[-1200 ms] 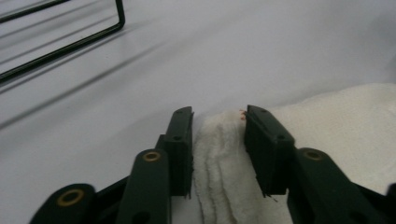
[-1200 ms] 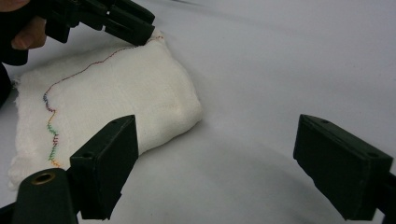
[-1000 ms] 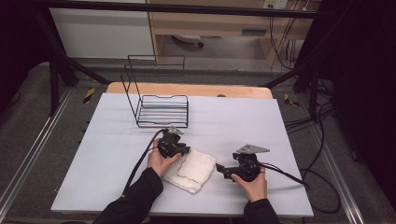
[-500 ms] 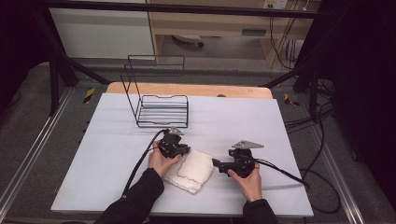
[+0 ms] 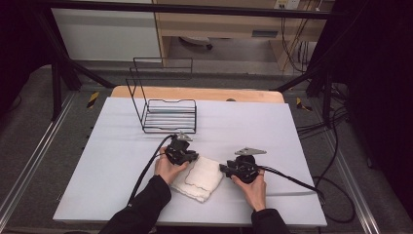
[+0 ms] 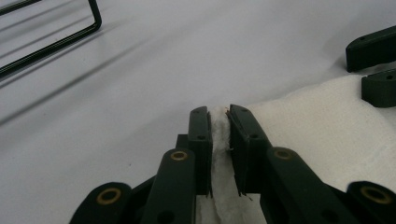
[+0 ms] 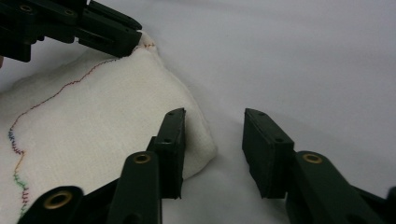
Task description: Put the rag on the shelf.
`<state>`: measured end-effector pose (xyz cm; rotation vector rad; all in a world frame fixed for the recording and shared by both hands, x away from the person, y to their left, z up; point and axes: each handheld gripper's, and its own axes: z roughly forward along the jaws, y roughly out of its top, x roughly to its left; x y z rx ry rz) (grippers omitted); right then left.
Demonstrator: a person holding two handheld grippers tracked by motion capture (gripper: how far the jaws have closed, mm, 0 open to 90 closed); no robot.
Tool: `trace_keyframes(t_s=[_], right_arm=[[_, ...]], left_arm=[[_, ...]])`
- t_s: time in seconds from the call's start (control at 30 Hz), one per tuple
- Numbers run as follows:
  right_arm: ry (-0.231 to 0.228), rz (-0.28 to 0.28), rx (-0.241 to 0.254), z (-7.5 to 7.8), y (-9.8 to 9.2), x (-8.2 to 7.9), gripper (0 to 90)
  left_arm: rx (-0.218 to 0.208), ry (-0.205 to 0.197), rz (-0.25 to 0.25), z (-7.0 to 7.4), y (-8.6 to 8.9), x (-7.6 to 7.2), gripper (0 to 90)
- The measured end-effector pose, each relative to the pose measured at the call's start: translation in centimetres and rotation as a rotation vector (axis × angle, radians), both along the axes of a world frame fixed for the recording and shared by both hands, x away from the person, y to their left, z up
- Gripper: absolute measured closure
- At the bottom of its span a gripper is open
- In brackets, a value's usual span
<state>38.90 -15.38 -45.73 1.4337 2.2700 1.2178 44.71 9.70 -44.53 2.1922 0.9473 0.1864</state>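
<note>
Cloth (image 5: 200, 177): white, folded, lower centre of the high view, on the table (image 5: 292, 141).
Left gripper (image 6: 219, 135): clamped on cloth corner.
Right gripper (image 7: 212, 144): jaws just closing, a cloth corner between them, not pinched.

cloth (image 7: 84, 121) cut off at frame's left edge, wire rack (image 6: 51, 37) mostly out of frame

The left hand-held gripper (image 6: 219, 154) pinches the white cloth's (image 6: 322, 135) edge on the pale table (image 6: 163, 60).
</note>
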Motion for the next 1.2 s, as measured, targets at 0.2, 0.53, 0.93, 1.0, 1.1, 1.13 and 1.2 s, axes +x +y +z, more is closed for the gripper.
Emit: trace_keyframes(t_s=[0.2,0.53,0.93,1.0,1.1,1.13,1.2], right_arm=[[0.048,0.002,0.047,0.0,0.2,-0.1,77.3],[0.045,0.000,0.065,0.5,0.1,-0.3,83.8],[-0.073,0.049,0.080,2.9,0.4,-1.3,84.4],[-0.094,0.054,0.088,3.4,0.5,-1.5,84.6],[-0.122,0.056,0.100,4.1,0.6,-1.8,84.7],[-0.134,0.058,0.103,4.3,0.6,-1.9,84.7],[-0.158,0.062,0.107,4.8,0.7,-2.1,84.7]], left_arm=[[-0.012,0.010,-0.003,0.0,0.1,0.1,80.2],[-0.053,-0.004,-0.001,0.7,0.8,-0.2,81.8],[-0.142,-0.093,0.009,3.0,2.7,-2.0,82.1],[-0.157,-0.108,0.011,3.5,3.1,-2.4,82.1],[-0.173,-0.144,0.010,4.4,3.5,-3.1,82.1],[-0.180,-0.155,0.011,4.7,3.7,-3.3,82.1],[-0.189,-0.175,0.016,5.2,3.9,-3.8,82.1]])
